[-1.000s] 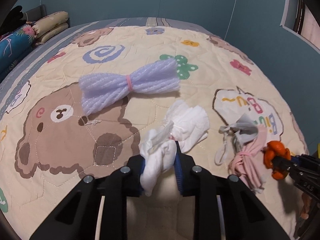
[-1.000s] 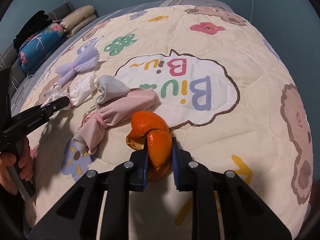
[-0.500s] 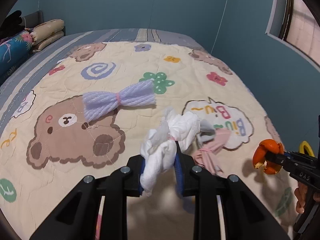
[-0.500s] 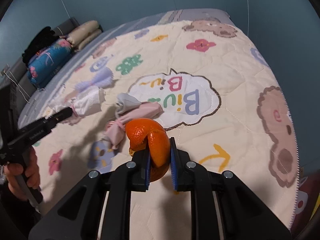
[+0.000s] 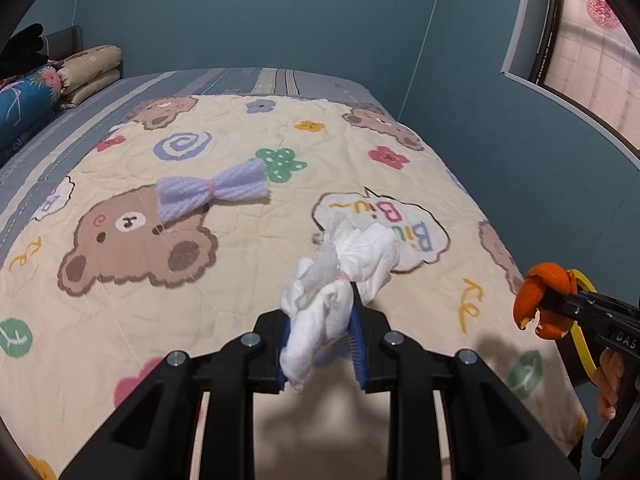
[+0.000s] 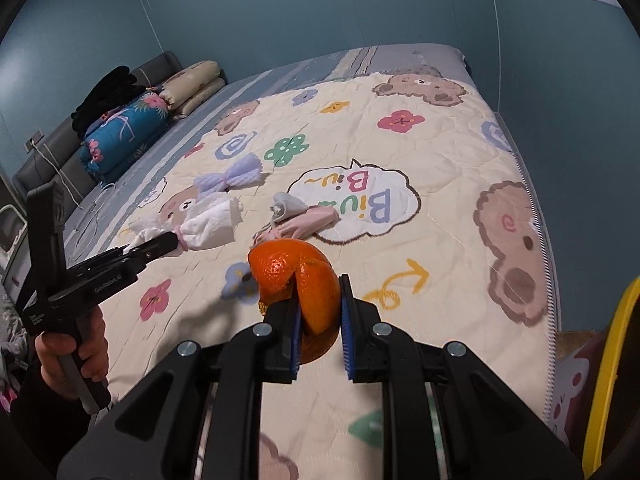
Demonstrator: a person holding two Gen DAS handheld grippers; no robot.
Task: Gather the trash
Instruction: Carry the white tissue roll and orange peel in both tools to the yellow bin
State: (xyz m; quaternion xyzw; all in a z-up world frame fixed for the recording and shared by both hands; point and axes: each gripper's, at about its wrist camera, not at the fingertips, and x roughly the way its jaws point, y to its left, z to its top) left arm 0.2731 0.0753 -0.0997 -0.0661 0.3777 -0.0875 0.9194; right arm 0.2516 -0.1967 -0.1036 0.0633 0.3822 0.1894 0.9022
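Left gripper [image 5: 320, 344]: jaws pinched on a white tissue wad [image 5: 340, 280], lower centre of the left wrist view, held clear above the bed.
Right gripper [image 6: 318, 336]: jaws pressed on an orange peel [image 6: 298, 280], lower centre of the right wrist view, also off the quilt.
Quilt [image 5: 120, 320]: cream, bear print, covering the bed.
Left on quilt: lilac bow-tied bundle [image 5: 212, 192], mid-left of the left wrist view; pink-and-grey bundle [image 6: 298, 218], centre of the right wrist view, at the edge of the "Biu Biu" bubble.
Bin: none certainly in view; a yellow rim [image 6: 612, 380] at the right edge of the right wrist view may belong to one, cannot tell.
Risk, tissue: gripped at its near end only, the far part loose; a quick swing could shake it free, I judge.
Risk, peel: curled and springy, held on one flap; it could tear or slip out.
Risk, sorting: the tied bundles look like cloth, easily mistaken for trash.
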